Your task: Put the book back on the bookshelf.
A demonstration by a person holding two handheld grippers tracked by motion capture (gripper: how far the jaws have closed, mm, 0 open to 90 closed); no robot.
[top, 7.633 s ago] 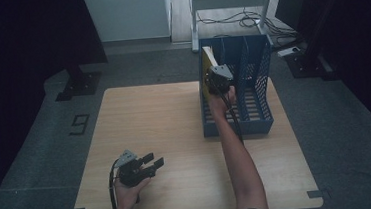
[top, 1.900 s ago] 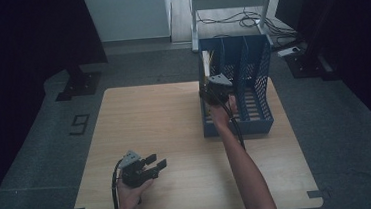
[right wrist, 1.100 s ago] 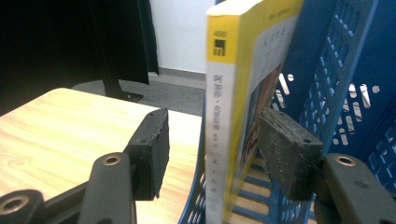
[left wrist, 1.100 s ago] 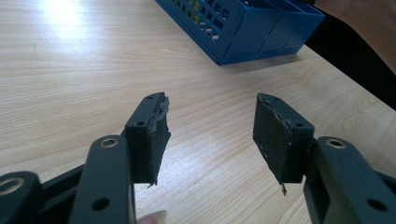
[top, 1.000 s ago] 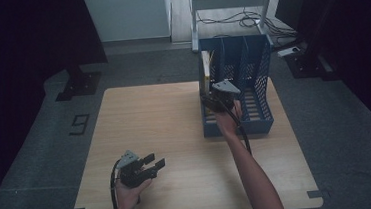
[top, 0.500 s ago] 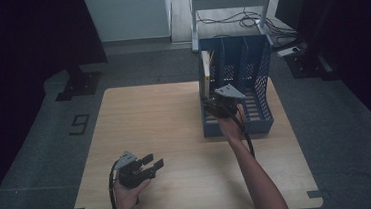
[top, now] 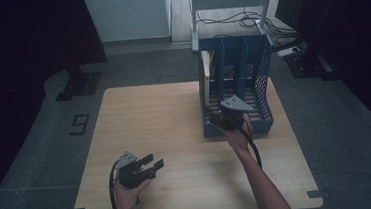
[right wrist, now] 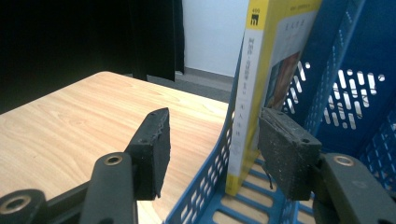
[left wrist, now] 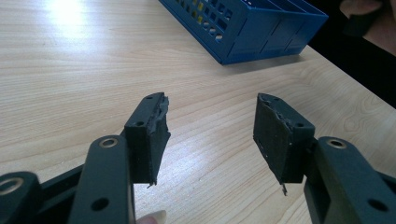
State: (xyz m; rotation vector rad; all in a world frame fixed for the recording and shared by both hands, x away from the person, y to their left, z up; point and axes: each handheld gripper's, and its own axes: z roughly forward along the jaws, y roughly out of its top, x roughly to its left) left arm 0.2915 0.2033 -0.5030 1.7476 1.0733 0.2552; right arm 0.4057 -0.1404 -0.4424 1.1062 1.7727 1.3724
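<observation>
Right gripper (right wrist: 212, 149) spread, straddling perforated blue plastic rack (right wrist: 345, 88) wall beside yellow-spined book (right wrist: 261, 88); left gripper (left wrist: 210, 135) spread over wood table (left wrist: 70, 84)

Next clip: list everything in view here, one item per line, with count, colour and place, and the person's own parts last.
Table: one, light wood, centre of the high view.
File rack: one, blue, perforated, three compartments, far right part of the table.
Book: one, yellow spine, upright in the rack's leftmost compartment.
Metal shelf frame: one, pale, on the floor behind the table, cables under it.
Left hand-held gripper: one, black, open, near left part of the table, holding nothing.
Right hand-held gripper: one, black, open, at the rack's front left, its jaws either side of the rack wall and book.
</observation>
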